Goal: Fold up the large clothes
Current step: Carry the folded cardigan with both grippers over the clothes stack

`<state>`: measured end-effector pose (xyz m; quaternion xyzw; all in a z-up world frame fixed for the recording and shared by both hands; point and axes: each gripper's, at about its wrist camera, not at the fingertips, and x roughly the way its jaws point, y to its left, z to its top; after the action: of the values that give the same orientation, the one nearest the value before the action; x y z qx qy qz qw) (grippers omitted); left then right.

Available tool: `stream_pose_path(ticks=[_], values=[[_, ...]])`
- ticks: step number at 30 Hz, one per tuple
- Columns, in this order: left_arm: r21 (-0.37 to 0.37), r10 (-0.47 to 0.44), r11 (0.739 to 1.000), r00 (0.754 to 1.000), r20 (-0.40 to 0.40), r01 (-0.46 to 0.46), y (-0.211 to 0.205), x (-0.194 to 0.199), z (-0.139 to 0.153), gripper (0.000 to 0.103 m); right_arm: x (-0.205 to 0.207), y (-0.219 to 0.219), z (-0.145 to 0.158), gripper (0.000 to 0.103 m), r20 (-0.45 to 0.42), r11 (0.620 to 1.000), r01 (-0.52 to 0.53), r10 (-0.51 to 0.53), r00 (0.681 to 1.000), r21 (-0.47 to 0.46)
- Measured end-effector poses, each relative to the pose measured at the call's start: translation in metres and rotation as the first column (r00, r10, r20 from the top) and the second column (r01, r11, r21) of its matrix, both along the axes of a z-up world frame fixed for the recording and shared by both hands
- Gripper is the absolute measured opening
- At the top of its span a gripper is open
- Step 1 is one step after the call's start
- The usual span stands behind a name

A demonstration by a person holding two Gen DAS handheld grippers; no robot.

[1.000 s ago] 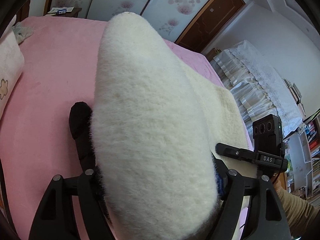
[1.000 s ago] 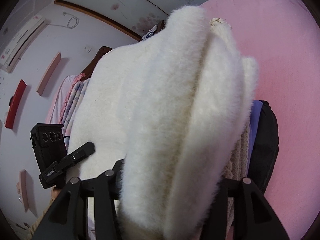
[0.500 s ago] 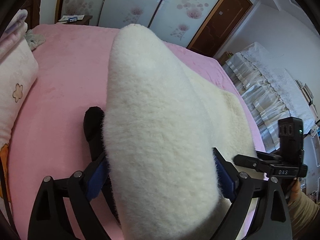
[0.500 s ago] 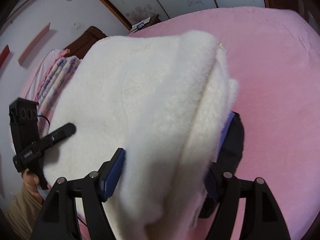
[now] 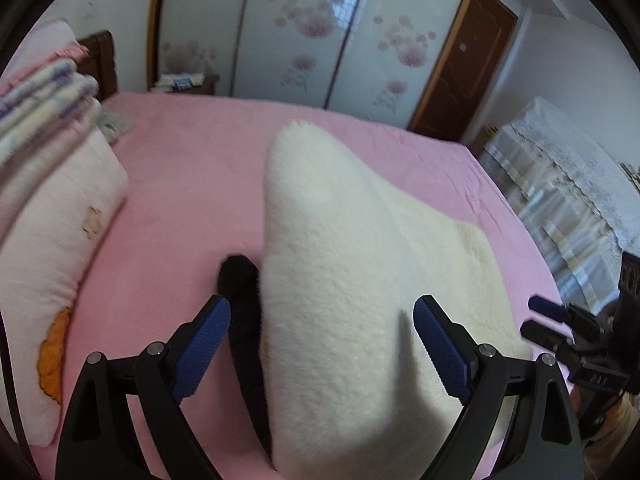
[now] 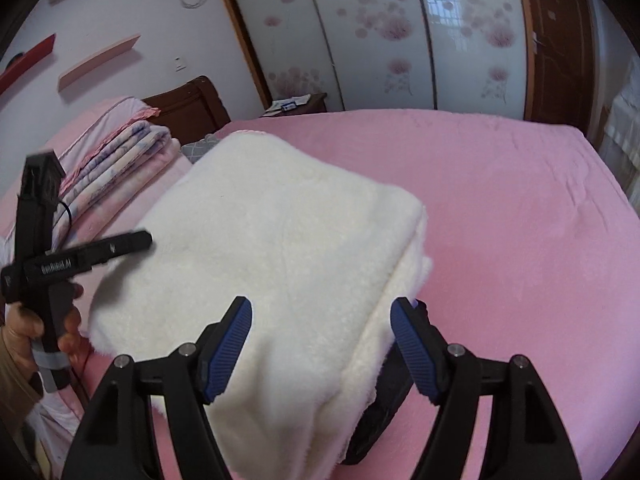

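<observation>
Lying folded on a pink bed [image 5: 192,184], a thick cream fleece garment [image 5: 360,280] fills the middle of both wrist views. From the left gripper [image 5: 322,320], the jaws stand wide apart, blue pads facing inward, with the fleece bundle lying between and beyond them; the pads do not press on it. A strip of black cloth [image 5: 240,280] pokes out from under the bundle just ahead of the left-side jaw. Far to the left of these jaws sits a pale pillow [image 5: 60,264] with folded bedding stacked above it. The right gripper [image 6: 322,320] also has its jaws spread open, hovering over the near corner of the fleece without gripping it. Black cloth shows under the bundle beside the right-side jaw. Left of these jaws, a person's hand [image 6: 24,328] grips the handle of the other gripper. Beyond the bed stand sliding wardrobe doors [image 6: 380,40] printed with pink flowers.
</observation>
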<state>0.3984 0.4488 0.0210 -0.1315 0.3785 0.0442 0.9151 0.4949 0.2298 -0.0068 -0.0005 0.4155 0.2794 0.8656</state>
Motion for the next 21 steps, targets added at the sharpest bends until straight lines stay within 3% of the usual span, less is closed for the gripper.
stream_pose_path(ticks=[3,6,13,17,21], values=[[0.061,0.039,0.997,0.999,0.026,-0.041,-0.002,-0.008,0.009,0.092,-0.003,0.011,-0.003,0.072,0.003,1.0,-0.014,0.014,1.0,-0.001],[0.147,0.063,0.987,0.998,-0.022,-0.059,-0.008,-0.006,0.006,0.092,-0.004,0.02,-0.009,0.072,-0.001,1.0,-0.021,0.021,1.0,0.009],[0.203,0.1,0.975,0.994,-0.034,-0.091,-0.016,-0.01,-0.001,0.093,-0.007,0.03,-0.029,0.072,0.0,0.999,-0.02,0.02,1.0,-0.031],[0.168,0.127,0.979,0.989,-0.069,-0.114,-0.002,-0.014,-0.018,0.093,-0.006,0.035,-0.042,0.073,-0.009,0.998,-0.029,0.029,1.0,-0.063],[0.197,0.132,0.974,0.989,-0.073,-0.116,0.0,-0.018,-0.027,0.093,-0.005,0.041,-0.052,0.073,-0.008,0.996,-0.038,0.037,0.999,-0.078]])
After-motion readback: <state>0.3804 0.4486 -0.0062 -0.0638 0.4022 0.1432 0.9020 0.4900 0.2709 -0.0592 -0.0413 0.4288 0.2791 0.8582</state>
